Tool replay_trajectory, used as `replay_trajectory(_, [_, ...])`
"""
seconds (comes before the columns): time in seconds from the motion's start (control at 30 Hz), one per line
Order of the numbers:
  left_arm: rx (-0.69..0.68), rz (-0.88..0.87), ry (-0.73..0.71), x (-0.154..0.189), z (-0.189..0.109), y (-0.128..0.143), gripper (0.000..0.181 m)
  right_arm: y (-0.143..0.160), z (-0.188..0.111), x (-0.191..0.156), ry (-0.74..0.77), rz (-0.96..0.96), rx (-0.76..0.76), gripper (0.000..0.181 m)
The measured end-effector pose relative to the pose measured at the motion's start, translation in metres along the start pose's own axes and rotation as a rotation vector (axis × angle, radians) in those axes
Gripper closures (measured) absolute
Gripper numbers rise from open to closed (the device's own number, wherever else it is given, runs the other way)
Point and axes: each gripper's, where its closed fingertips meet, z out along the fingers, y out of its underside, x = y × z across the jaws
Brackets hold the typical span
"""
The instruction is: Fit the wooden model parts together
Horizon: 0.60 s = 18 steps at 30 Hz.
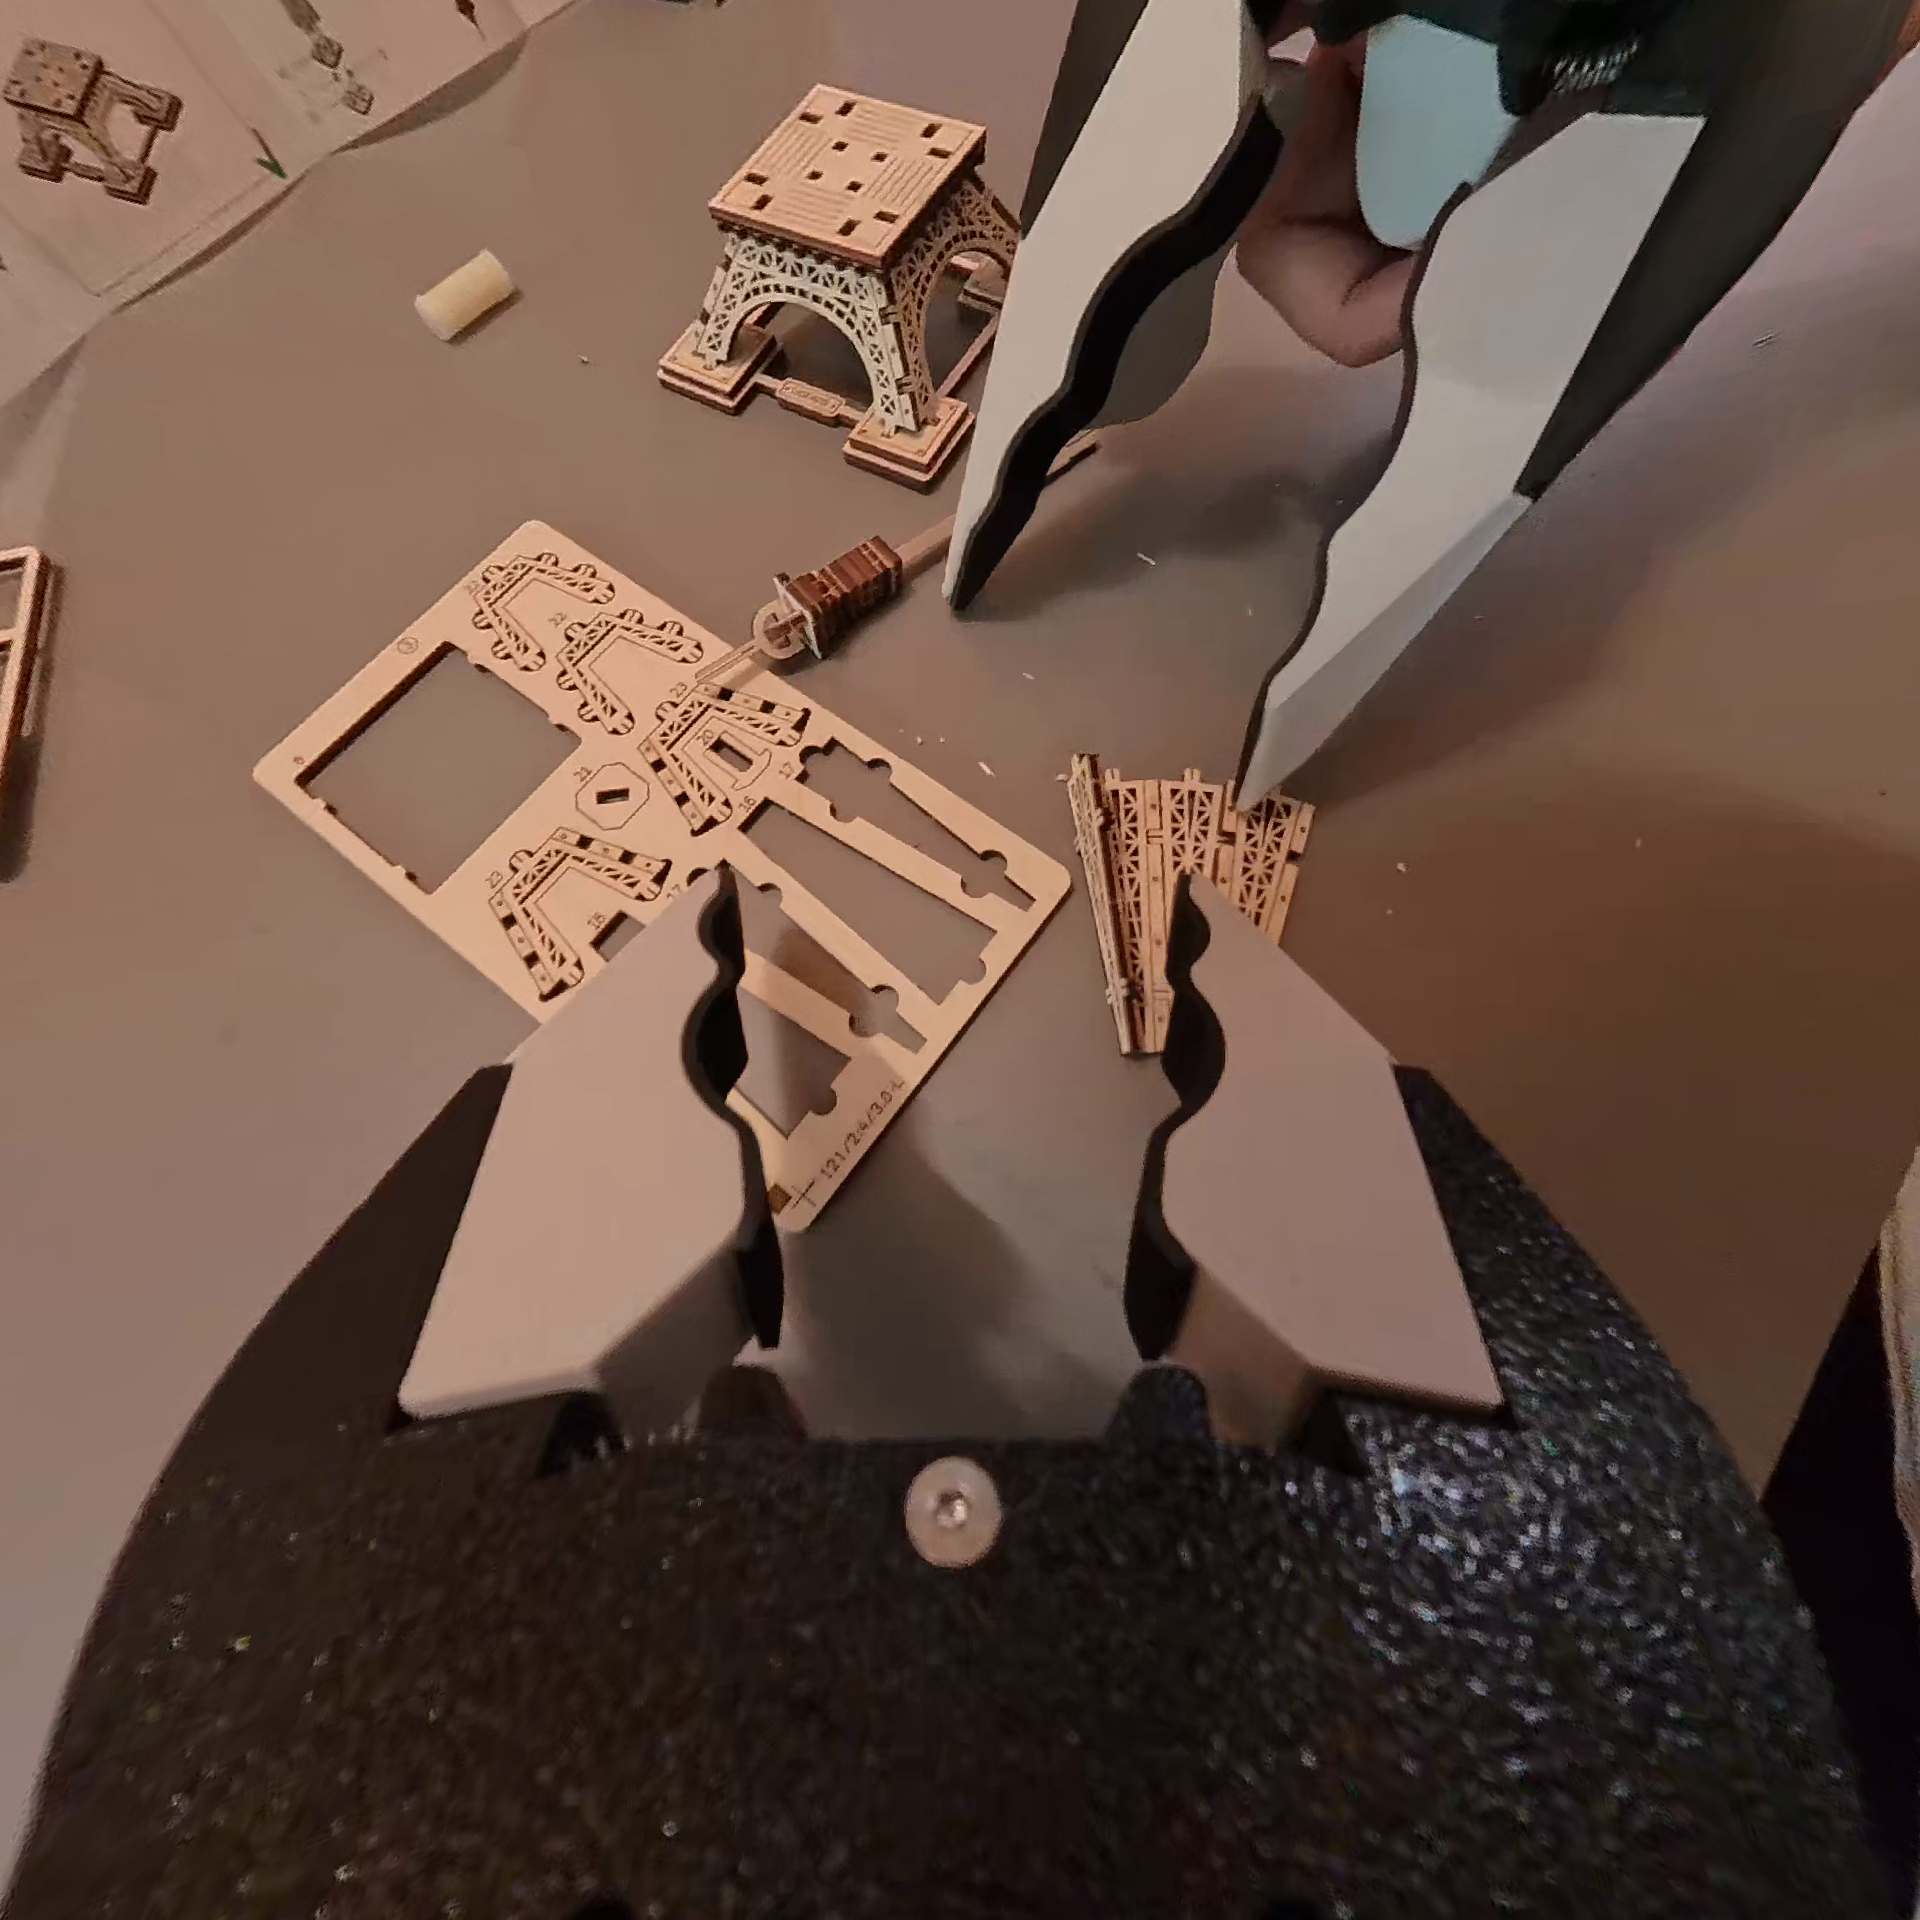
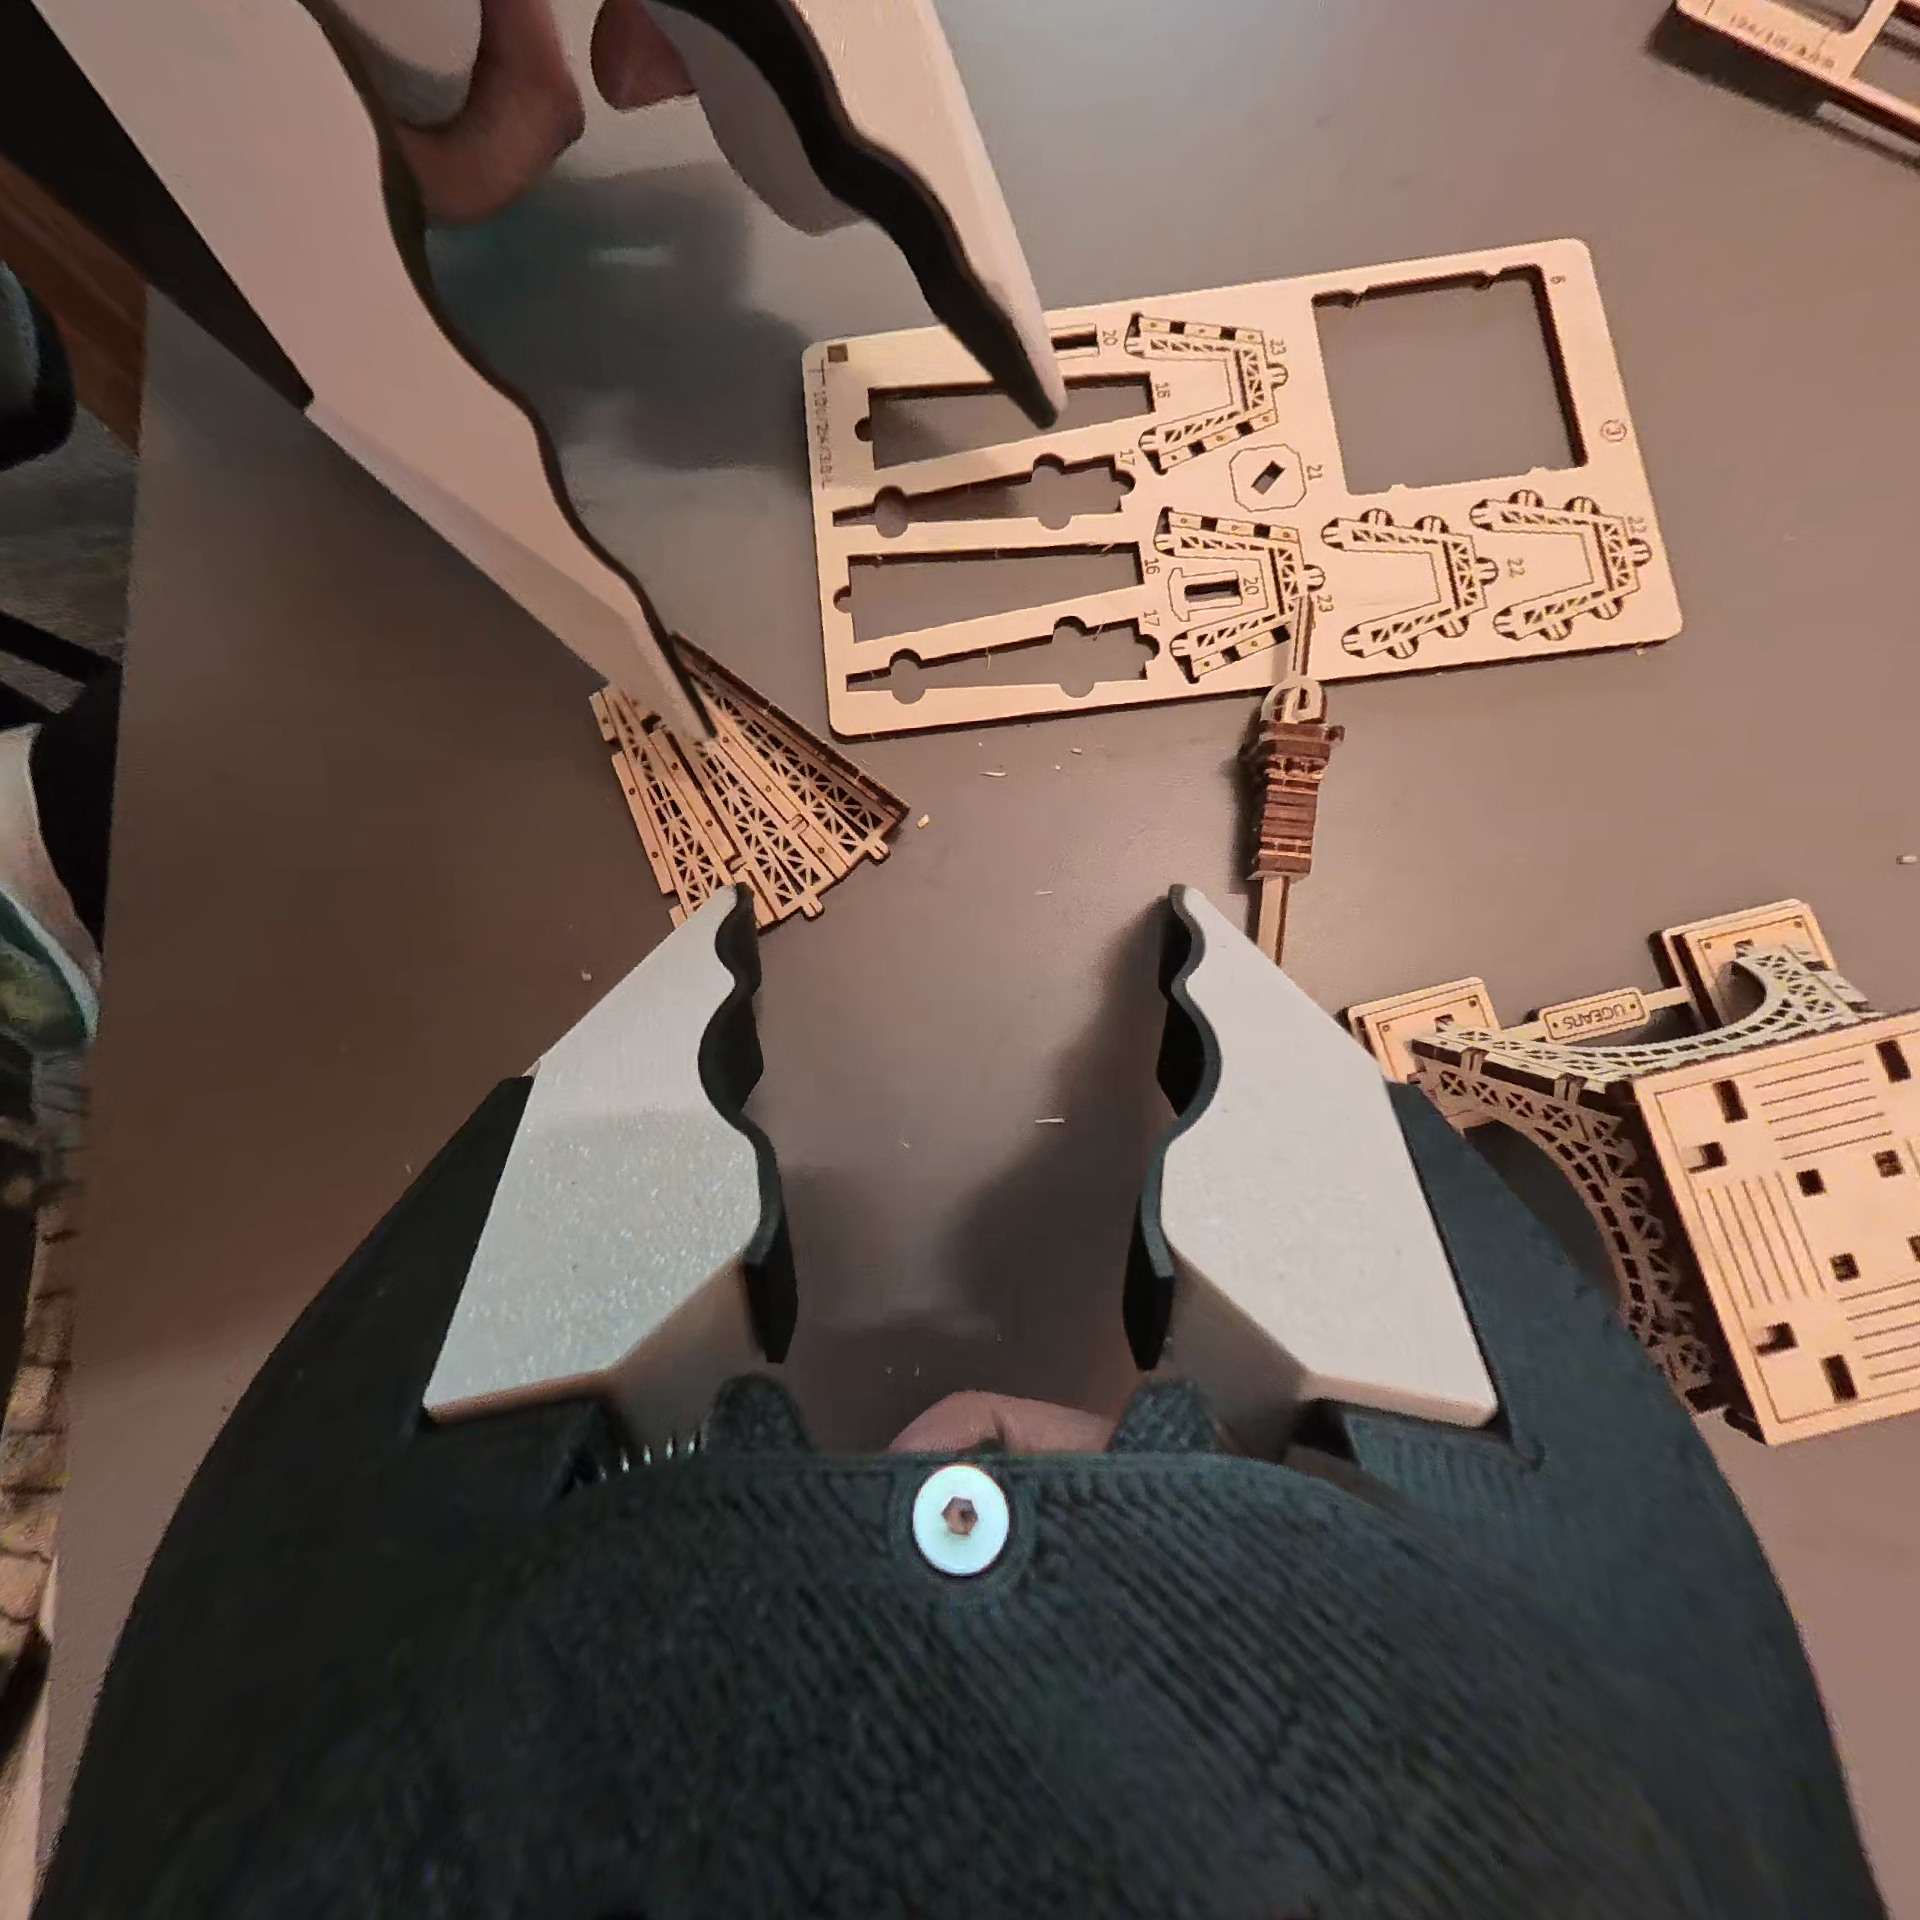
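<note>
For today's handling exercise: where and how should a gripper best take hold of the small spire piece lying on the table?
Grip the spire piece across its thick, dark ribbed middle, coming from above with the fingers either side of its long axis. It lies flat on the table, and its thin stick ends look fragile; one tip overlaps the parts sheet. The blocky middle probably offers the firmest flat sides.

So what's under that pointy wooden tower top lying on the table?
Its thin tip lies on the wooden parts sheet; the rest of the spire rests on the bare table. The end nearest the right gripper is hidden.
</note>
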Motion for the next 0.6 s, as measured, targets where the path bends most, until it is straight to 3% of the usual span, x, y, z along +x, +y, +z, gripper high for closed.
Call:
replay_trajectory(0.2, [-0.035,0.002,0.034,0.004,0.009,0.002,0.099,0.000,0.000,0.001,0.006,0.020,-0.003,0.107])
replay_trajectory(0.5, [-0.092,-0.050,0.069,0.012,0.016,0.006,0.112,0.000,0.000,0.002,0.008,0.020,0.013,0.107])
replay_trajectory(0.6, [-0.105,-0.032,0.040,0.009,0.015,0.006,0.107,0.000,0.000,0.002,0.010,0.025,0.040,0.107])
